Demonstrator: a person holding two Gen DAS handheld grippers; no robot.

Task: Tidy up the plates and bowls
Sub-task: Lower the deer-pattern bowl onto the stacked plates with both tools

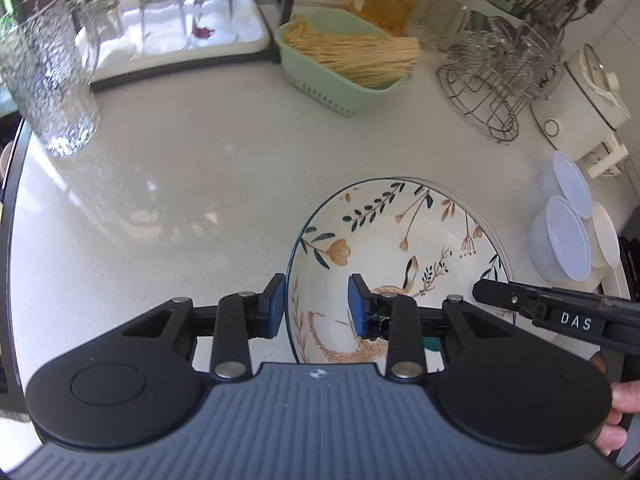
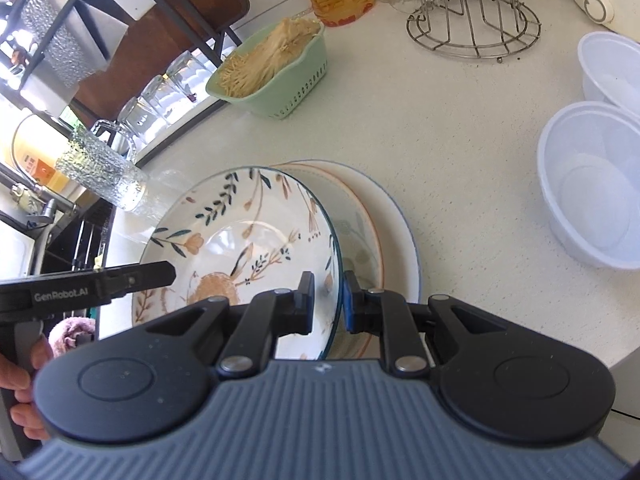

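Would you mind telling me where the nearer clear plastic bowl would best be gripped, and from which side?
Probably by its thin rim: one finger inside, one outside the wall. The clear plastic bowl stands upright and open-topped on the counter, so coming from above suits it. I would take the rim section facing the stacked plates, since a second plastic bowl crowds its far side.

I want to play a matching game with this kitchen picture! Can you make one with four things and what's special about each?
Things:
1. flowery bowl
2. green basket
3. plastic bowls
4. drinking glasses

Clues:
A. upside down on a white tray
B. full of dry noodles
C. empty, white, standing on the counter
D. tilted on a stack of plates, rim pinched by the right gripper

Pairs: 1-D, 2-B, 3-C, 4-A
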